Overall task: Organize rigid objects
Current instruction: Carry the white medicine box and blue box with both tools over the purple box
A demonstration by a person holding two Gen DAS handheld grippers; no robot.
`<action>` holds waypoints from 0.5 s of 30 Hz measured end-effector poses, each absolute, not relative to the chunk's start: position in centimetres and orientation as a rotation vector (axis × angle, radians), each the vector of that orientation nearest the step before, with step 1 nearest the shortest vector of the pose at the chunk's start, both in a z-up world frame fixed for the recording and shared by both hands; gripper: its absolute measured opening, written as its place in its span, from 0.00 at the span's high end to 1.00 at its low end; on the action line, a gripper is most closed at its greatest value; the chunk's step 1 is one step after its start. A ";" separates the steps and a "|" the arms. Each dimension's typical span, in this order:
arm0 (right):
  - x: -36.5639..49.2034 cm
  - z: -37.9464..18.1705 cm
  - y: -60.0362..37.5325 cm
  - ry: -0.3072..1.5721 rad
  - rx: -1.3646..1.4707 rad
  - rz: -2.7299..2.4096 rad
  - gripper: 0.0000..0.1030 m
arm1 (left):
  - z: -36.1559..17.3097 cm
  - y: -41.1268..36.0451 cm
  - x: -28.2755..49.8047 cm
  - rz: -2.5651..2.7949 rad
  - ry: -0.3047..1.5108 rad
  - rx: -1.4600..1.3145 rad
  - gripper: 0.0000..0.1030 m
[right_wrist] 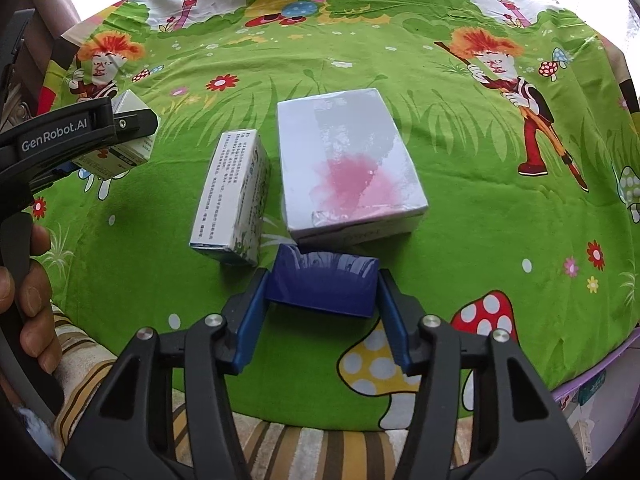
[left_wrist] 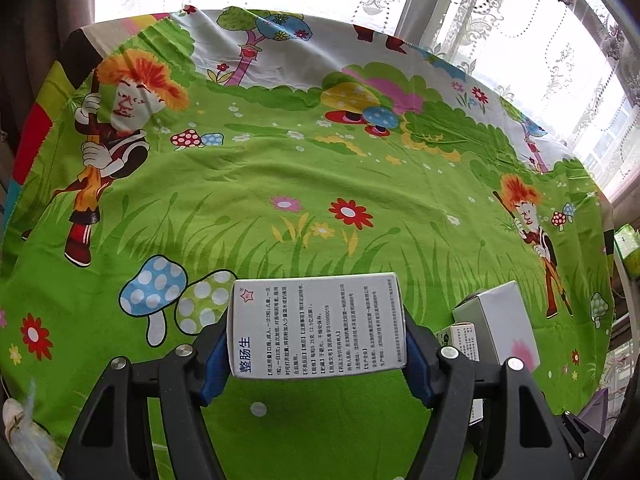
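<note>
My left gripper [left_wrist: 318, 350] is shut on a white medicine box [left_wrist: 316, 326] with Chinese print, held above the cartoon cloth. The same gripper and box [right_wrist: 128, 136] show at the left of the right wrist view. My right gripper [right_wrist: 322, 304] is shut on a dark blue box [right_wrist: 324, 284], just in front of a large white box with a pink stain [right_wrist: 348, 164]. A narrow white printed box [right_wrist: 232, 196] lies left of the large box, close beside it. In the left wrist view the large white box [left_wrist: 500, 320] sits to the right.
The table is covered by a green cartoon cloth [left_wrist: 280, 168] with mushrooms and flowers. Lace curtains and a window [left_wrist: 520, 20] stand behind it. A striped cloth [right_wrist: 300, 448] hangs at the near edge. A hand [right_wrist: 28, 280] holds the left gripper's handle.
</note>
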State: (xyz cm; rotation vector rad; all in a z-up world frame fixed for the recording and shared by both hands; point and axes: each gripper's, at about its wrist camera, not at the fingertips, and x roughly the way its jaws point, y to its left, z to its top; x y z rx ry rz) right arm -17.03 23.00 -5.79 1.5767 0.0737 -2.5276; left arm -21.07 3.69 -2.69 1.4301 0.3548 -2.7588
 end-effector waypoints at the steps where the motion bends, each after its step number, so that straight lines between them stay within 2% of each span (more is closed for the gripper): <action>1: -17.0 -5.7 23.0 0.073 1.574 -2.531 0.45 | -2.5 3.8 -20.8 -2.767 0.353 1.425 0.32; 15: -14.5 -3.3 24.1 0.059 1.463 -2.620 0.45 | 0.0 6.8 -16.5 -2.855 0.230 1.374 0.32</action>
